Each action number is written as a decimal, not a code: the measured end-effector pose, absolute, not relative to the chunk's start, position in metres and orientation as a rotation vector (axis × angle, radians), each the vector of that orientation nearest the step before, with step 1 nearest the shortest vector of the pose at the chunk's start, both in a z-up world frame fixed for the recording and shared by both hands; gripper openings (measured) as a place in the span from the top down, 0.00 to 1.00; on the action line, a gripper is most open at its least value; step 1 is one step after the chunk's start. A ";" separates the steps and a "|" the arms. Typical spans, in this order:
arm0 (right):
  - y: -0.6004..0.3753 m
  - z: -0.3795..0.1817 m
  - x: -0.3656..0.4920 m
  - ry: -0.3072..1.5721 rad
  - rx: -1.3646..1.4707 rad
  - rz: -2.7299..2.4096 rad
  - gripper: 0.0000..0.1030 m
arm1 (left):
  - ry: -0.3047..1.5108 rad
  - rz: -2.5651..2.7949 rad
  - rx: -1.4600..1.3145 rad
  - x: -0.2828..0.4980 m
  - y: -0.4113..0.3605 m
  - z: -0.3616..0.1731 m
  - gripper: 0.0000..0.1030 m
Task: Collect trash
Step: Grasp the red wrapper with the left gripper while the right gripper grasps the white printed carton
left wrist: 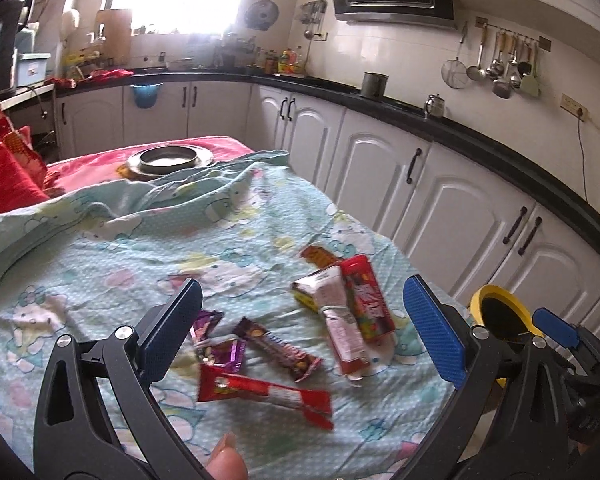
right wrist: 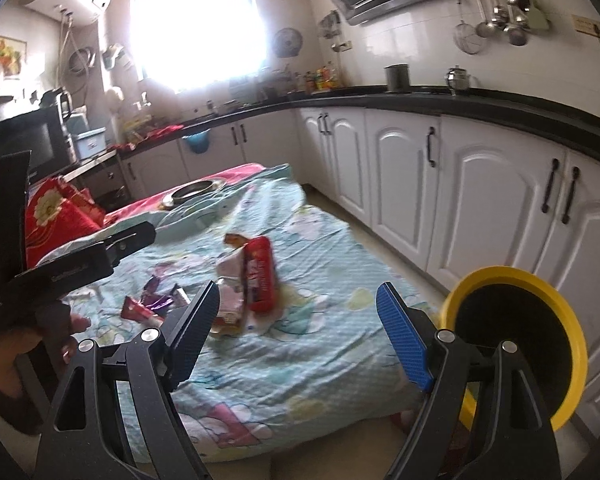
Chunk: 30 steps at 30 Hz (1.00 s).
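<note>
Left wrist view: left tool (left wrist: 302,328), jaws wide and empty, hovered over wrappers (left wrist: 278,346) near the bed's (left wrist: 100,264) right edge, apparently before closing on one for the yellow bin (left wrist: 504,316).

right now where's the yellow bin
The yellow bin stands off the bed's right edge, beside the white cabinets; in the left wrist view it shows behind the right finger.

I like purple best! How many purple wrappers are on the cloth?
2. One purple wrapper peeks from behind the left gripper; the other is nearer, beside the brown wrapper. More may be hidden.
</note>
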State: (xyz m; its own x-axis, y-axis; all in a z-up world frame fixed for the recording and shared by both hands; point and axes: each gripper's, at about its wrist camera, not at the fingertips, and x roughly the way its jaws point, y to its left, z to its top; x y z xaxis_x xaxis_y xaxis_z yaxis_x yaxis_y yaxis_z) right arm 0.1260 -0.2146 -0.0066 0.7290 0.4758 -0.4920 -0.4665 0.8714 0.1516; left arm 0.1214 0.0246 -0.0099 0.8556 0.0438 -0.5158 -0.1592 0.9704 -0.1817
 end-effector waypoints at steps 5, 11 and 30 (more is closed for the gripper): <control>-0.192 -0.014 0.133 0.575 -0.002 0.560 0.24 | 0.556 0.140 -0.242 0.118 0.044 -0.016 0.10; -0.170 -0.028 0.145 0.628 -0.016 0.598 0.25 | 0.599 0.168 -0.289 0.115 0.073 -0.028 0.10; -0.108 -0.080 0.186 0.832 0.006 0.681 0.48 | 0.794 0.063 -0.594 0.110 0.123 -0.079 0.28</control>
